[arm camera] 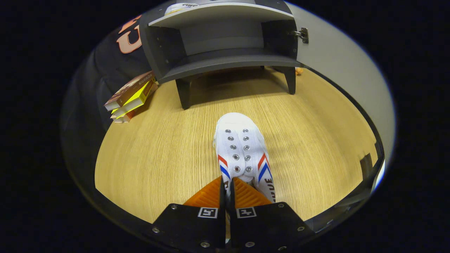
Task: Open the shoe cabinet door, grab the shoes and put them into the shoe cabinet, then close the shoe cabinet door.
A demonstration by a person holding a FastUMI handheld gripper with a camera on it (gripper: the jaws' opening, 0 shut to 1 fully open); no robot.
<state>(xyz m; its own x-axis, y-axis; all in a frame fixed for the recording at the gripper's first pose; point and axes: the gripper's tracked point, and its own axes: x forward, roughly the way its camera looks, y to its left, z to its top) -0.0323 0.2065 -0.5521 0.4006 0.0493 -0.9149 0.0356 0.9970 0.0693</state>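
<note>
The cabinet (225, 38) stands at twelve o'clock on the tabletop (158, 154) with its door (337, 59) swung right, so its shelf is free. The shoe (242, 151) points toward it, its heel rim pinched in the nearly closed jaws of the gripper (227, 188), likely for carrying in toe-first.

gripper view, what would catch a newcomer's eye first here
First, the white canvas shoe with red and blue side stripes, its rear edge pinched between the closed fingers of the gripper, toe pointing ahead. Beyond it on the light wooden floor stands the dark grey shoe cabinet, door swung open, with stacked books beside it.
</note>
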